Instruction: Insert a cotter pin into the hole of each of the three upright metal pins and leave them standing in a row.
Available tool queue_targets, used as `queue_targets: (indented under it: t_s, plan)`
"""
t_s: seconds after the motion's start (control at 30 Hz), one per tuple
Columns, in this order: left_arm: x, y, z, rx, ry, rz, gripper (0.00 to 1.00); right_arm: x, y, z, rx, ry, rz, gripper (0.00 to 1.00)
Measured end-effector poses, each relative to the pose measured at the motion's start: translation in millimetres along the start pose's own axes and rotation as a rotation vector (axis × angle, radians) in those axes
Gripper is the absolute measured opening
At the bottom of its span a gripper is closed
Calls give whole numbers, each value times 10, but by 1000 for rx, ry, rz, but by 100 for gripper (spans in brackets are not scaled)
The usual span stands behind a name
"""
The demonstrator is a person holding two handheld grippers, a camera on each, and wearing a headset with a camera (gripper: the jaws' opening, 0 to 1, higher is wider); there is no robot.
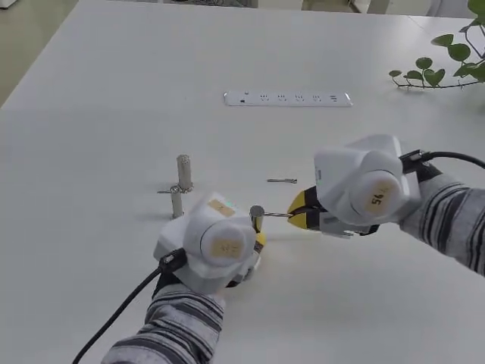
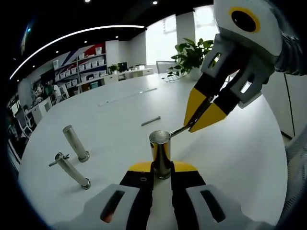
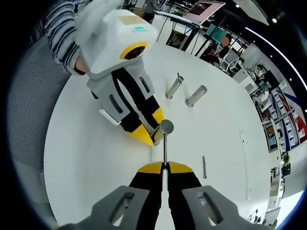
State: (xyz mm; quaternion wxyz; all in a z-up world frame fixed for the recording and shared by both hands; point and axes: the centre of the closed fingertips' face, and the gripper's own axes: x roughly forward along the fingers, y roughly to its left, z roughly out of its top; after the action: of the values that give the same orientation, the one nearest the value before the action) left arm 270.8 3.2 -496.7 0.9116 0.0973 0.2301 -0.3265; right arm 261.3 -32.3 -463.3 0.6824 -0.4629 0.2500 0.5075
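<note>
Three upright metal pins stand on the white table. My left gripper (image 1: pixel 256 241) (image 2: pixel 161 168) is shut on the nearest metal pin (image 1: pixel 256 218) (image 2: pixel 160 152) (image 3: pixel 166 127), holding it upright by its lower part. My right gripper (image 1: pixel 299 211) (image 3: pixel 164 166) is shut on a cotter pin (image 1: pixel 276 214) (image 2: pixel 178 129) (image 3: pixel 164 149), whose tip touches the top of that pin. A second metal pin (image 1: pixel 176 201) (image 2: pixel 72 168) (image 3: pixel 173 86) has a cotter pin through it. The third metal pin (image 1: pixel 183 171) (image 2: pixel 76 142) (image 3: pixel 196 96) stands bare behind it. A loose cotter pin (image 1: pixel 282 180) (image 2: pixel 150 121) (image 3: pixel 204 166) lies flat on the table.
A white power strip (image 1: pixel 288 98) lies further back on the table. Green plant leaves (image 1: pixel 447 64) (image 2: pixel 188 53) hang over the far right corner. Striped sleeves (image 1: pixel 170 330) hold both grippers. Desks, shelves and people show in the room behind.
</note>
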Motion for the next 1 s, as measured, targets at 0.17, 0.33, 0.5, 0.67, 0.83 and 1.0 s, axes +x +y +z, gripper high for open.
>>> queue_targets:
  t_s: [0.17, 0.33, 0.5, 0.67, 0.83, 1.0]
  plan:
    - [9, -1, -23, 0, 3, 10, 10, 29, -18, 86, -29, -17, -25, 0]
    - [13, 2, -28, -15, 4, 10, 10, 40, -19, 108, -15, -25, -20, 0]
    - [20, 4, -36, -31, 8, 13, 10, 58, -3, 166, -35, -28, -16, 0]
    - [23, 7, -40, -47, 8, 18, 10, 73, -7, 203, -33, -35, -16, 0]
    - [28, 9, -43, -55, 8, 17, 10, 83, 0, 231, -30, -37, -23, 0]
    - [27, 10, -44, -57, 9, 21, 9, 88, -4, 237, -8, -37, -25, 0]
